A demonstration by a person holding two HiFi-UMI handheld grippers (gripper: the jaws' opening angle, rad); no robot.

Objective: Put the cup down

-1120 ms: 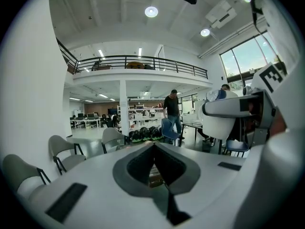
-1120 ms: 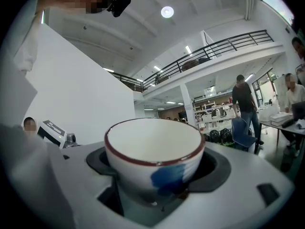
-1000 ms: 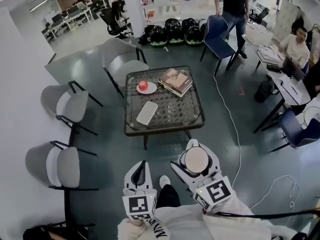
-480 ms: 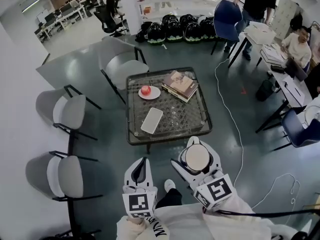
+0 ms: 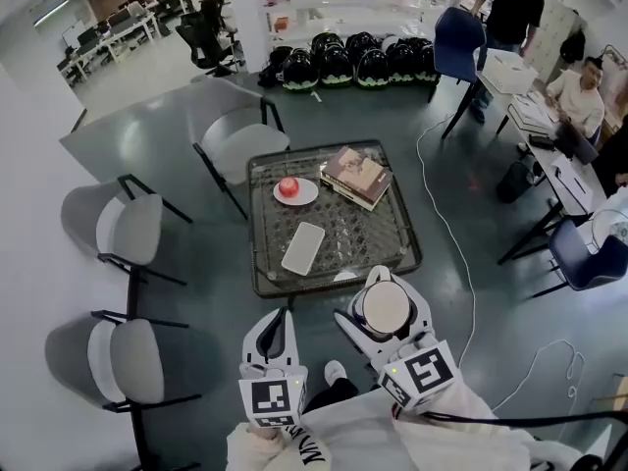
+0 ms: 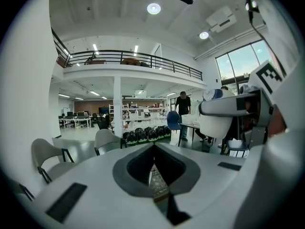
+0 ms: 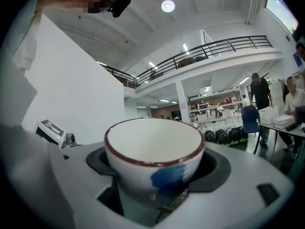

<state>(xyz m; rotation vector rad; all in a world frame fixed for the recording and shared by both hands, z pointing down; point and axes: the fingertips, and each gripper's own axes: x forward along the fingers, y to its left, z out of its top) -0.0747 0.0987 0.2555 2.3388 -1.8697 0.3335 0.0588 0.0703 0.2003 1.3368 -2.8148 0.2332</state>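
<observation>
- Since a second ago the table (image 5: pixel 368 235) has come closer to the two grippers in the head view. The standing person in black (image 5: pixel 510 10) has shifted right, towards the desks. Both grippers sit where they were in the picture.
- Head view: the right gripper (image 5: pixel 384 292) is clamped round the cup (image 5: pixel 385 312). The cup is held upright in the air, and the jaw tips overlap the table's near edge.
- On the table lie a plate (image 5: pixel 306 196) with an apple (image 5: pixel 288 185), a stack of books (image 5: pixel 357 176) just beside it, and a flat white slab (image 5: pixel 303 247) nearer the person.
- The left gripper (image 5: pixel 280 327) hangs beside the right one, jaws pressed together with nothing in them.
- Grey chairs (image 5: pixel 123 229) stand left of the table, and a row of dark helmets (image 5: pixel 343 62) lies on the floor beyond it.
- Left gripper view: the left gripper (image 6: pixel 153 149) has its jaws together, with only a thin slit between them and nothing held. The cup (image 6: pixel 219 120) shows at the right, clamped in the other tool.
- Right gripper view: the cup (image 7: pixel 155 151) fills the space between the jaws of the right gripper (image 7: pixel 155 175), which press on its sides. It is white with a dark red rim and a blue patch, and looks empty.
</observation>
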